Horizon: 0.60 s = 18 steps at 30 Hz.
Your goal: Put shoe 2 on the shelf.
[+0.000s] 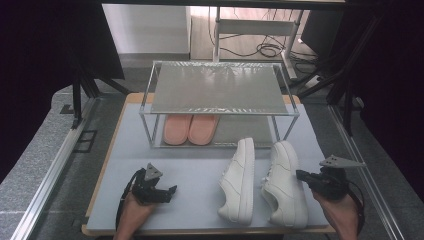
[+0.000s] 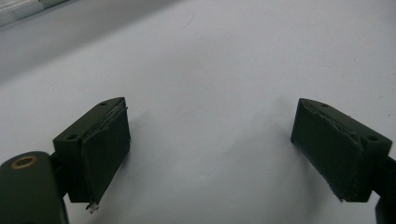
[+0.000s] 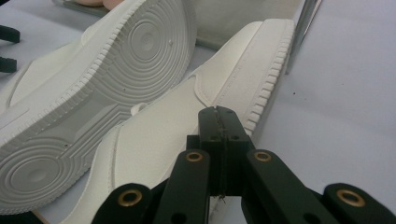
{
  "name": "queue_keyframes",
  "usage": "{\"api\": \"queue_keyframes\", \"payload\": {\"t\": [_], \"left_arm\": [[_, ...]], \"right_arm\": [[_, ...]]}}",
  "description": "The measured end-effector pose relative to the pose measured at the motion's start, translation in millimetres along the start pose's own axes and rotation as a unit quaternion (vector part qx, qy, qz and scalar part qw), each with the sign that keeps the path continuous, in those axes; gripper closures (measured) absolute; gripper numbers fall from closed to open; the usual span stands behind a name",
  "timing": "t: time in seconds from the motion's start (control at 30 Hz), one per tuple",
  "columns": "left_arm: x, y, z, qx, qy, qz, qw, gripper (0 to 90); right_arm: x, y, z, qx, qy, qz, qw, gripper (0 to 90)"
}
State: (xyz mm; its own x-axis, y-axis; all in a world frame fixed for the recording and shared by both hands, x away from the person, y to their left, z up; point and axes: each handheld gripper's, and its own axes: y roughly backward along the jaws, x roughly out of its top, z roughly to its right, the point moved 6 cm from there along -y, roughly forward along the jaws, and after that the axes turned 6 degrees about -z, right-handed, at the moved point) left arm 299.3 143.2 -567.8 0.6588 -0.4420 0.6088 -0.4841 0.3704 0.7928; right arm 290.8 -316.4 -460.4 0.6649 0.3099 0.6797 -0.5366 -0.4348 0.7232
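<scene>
The bench [image 1: 200, 175] carries a two-tier rack [image 1: 217, 90] at its far side, with pink slippers [image 1: 190, 129] on the lower shelf. In front of the rack lie two white shoes: the left shoe [image 1: 239, 182] tipped on its side with the sole facing right, and the right shoe [image 1: 285, 182] beside it, heel toward the person.

The work looks to be putting the shoes on the rack. To do it well, I would take the right shoe by the heel collar or side wall, where the material is thin enough to pinch, lift it level, and slide it toe-first onto a free shelf, clear of the slippers and the rack's front posts.

The right gripper [image 3: 219, 122] sits just at the right shoe's heel; its fingers are pressed fully together with nothing between them, so they must open before any grasp. The left gripper [image 2: 210, 140] hovers low over bare bench, fingers wide apart and empty, well apart from the shoes.
</scene>
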Motion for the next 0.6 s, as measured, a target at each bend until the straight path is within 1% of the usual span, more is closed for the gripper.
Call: {"api": "queue_keyframes", "payload": {"t": [0.1, 0.3, 0.4, 0.5, 0.6], "left_arm": [[0.0, -0.1, 0.1, 0.0, 0.001, 0.001, 1.0, 11.7], [0.0, -0.1, 0.1, 0.0, 0.001, 0.001, 1.0, 11.8], [0.0, -0.1, 0.1, 0.0, 0.001, 0.001, 1.0, 11.8], [0.0, 0.0, 0.0, 0.0, 0.001, 0.001, 1.0, 11.9], [0.0, 0.0, -0.1, 0.0, 0.002, 0.002, 1.0, 12.1]], "right_arm": [[-1.3, -2.3, -0.4, 0.0, 0.001, -0.004, 1.0, 90.0], [-3.0, -2.0, 0.7, 0.002, 0.0, 0.003, 1.0, 90.0], [-3.3, -1.5, 1.0, -0.004, 0.005, 0.002, 1.0, 90.0], [-4.0, -0.2, 2.0, -0.016, 0.009, 0.0, 0.9998, 90.0], [-5.1, 1.2, 3.5, -0.021, 0.006, 0.0, 0.9998, 90.0]]}}
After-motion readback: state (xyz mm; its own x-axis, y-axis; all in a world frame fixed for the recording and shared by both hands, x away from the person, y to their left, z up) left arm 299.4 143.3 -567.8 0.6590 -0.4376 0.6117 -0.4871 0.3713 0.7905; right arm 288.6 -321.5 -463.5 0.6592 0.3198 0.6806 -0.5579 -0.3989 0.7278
